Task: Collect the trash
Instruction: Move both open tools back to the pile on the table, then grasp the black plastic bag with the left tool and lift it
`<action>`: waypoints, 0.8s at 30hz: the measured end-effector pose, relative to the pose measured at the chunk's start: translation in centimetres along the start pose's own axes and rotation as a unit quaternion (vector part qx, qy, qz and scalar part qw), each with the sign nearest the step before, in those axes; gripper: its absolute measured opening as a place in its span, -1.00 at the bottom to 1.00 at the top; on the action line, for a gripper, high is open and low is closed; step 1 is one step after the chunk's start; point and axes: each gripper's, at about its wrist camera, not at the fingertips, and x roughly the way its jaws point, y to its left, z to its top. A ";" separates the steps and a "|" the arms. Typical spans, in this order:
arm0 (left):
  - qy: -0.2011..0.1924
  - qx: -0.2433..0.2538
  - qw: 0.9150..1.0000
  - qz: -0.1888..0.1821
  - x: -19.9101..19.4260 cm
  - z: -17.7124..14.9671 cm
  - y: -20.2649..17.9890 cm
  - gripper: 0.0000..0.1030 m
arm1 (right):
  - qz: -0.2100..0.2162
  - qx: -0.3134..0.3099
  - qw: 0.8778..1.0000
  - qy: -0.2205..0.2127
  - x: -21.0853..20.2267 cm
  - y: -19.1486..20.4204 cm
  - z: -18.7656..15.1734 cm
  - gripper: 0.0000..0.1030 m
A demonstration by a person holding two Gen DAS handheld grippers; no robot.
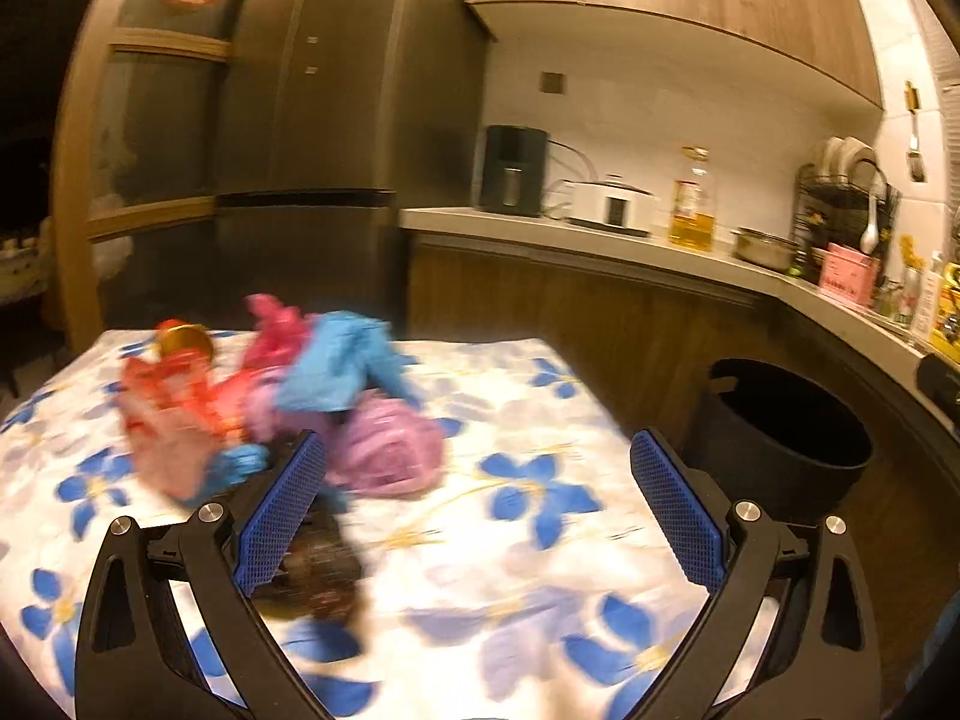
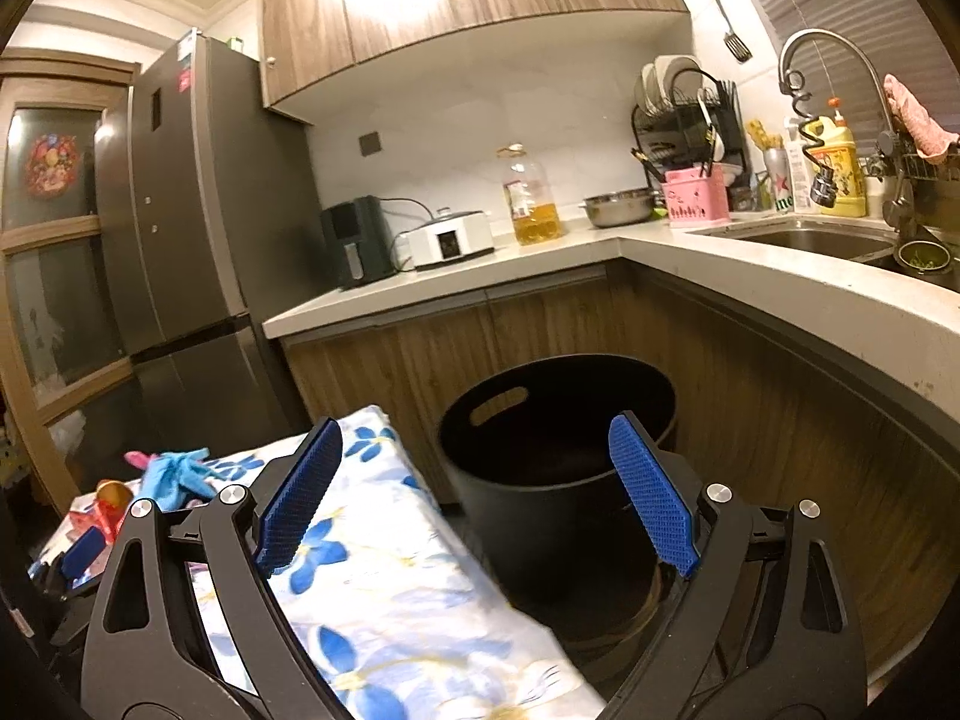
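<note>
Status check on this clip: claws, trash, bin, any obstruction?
Left claw open, empty. Right claw open, empty, facing black bin. Crumpled trash pile on floral table. Nothing blocking.

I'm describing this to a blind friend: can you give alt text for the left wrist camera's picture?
The open, empty left gripper points over a blue-flowered tablecloth toward a blurred heap of crumpled plastic bags. A black bin stands right of the table, below a kitchen counter.

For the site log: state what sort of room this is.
A home kitchen, most likely. A tall fridge stands by a countertop with a sink and faucet and a dish rack; wooden cabinets hang above.
</note>
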 end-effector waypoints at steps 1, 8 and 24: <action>-0.001 -0.003 1.000 0.008 -0.2 -0.2 0.7 0.88 | 0.006 -0.001 1.000 -0.003 -0.3 0.7 -0.4 0.73; 0.006 -0.017 0.998 0.058 -0.8 -1.6 5.7 0.88 | 0.038 -0.013 0.999 -0.002 -1.1 4.4 -2.1 0.73; 0.078 -0.065 0.991 0.081 4.4 -3.1 9.8 0.76 | 0.077 -0.039 0.996 0.019 -0.5 9.6 -4.2 0.73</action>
